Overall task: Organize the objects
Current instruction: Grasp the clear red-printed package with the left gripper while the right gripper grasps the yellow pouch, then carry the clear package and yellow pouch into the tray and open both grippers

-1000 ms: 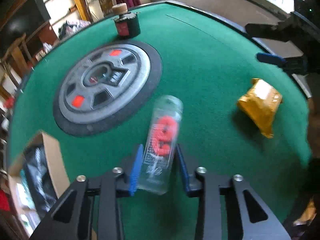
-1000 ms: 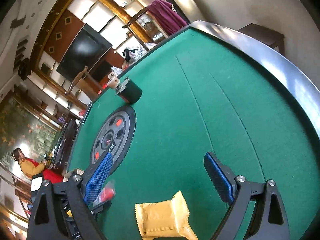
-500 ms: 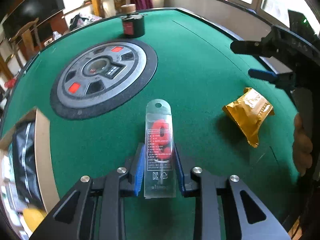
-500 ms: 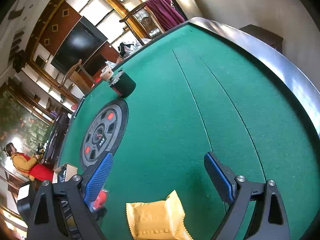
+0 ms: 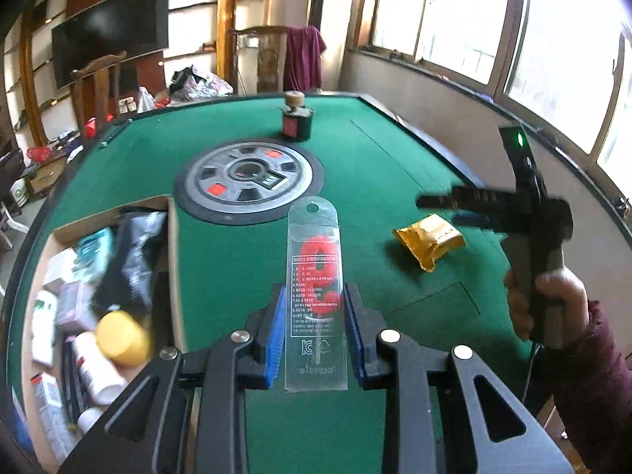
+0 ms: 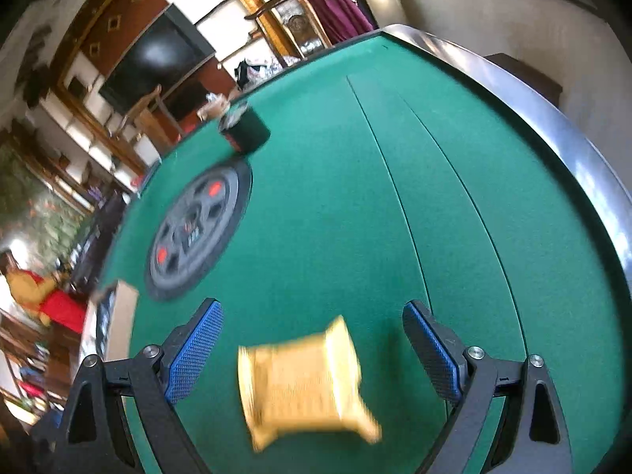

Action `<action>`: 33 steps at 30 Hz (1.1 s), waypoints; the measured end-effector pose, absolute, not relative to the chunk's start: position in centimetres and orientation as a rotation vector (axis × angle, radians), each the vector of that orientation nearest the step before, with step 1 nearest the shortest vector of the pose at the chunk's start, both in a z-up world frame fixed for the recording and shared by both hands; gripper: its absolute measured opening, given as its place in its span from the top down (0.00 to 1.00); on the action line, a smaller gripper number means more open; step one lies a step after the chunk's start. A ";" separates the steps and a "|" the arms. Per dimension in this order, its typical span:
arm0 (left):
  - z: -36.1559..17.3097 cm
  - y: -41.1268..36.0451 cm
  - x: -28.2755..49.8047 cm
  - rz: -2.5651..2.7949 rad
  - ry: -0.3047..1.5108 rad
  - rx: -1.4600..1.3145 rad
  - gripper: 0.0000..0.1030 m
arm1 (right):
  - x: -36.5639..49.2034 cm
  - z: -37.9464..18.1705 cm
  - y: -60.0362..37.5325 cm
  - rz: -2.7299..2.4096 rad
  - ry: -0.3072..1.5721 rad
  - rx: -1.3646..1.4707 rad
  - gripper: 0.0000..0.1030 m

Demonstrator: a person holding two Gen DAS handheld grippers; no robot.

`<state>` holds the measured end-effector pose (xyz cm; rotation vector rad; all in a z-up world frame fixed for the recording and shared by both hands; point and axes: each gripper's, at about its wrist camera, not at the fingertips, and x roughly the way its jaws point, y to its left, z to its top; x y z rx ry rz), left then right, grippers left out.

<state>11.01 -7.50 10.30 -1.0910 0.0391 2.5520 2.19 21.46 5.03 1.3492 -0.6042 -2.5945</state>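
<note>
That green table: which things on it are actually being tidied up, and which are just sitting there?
Being tidied:
- candle packet, held in the left gripper
- yellow snack packet, under the open right gripper
- cardboard box

Just sitting:
- round grey disc
- dark corked bottle

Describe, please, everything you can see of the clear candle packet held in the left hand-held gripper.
The candle packet is a flat, clear plastic sleeve with a rounded top and a hang hole. Inside is a red numeral-shaped candle; small print and the word "candle" show on the plastic. It stands upright, lifted off the green table, pinched at its lower edges by the blue pads of the left hand-held gripper. Nothing else touches it.
</note>
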 end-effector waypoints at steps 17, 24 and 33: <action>9.1 -18.6 15.6 2.715 -0.202 -1.147 0.74 | 3.1 3.3 14.1 -2.667 0.059 1.540 0.07; 9.0 -19.7 17.0 2.764 -0.186 -1.151 0.74 | 4.0 3.5 13.8 -2.701 0.123 1.516 0.21; 9.3 -19.4 17.6 2.802 -0.140 -1.154 0.74 | 5.4 3.8 12.9 -2.666 0.138 1.507 0.25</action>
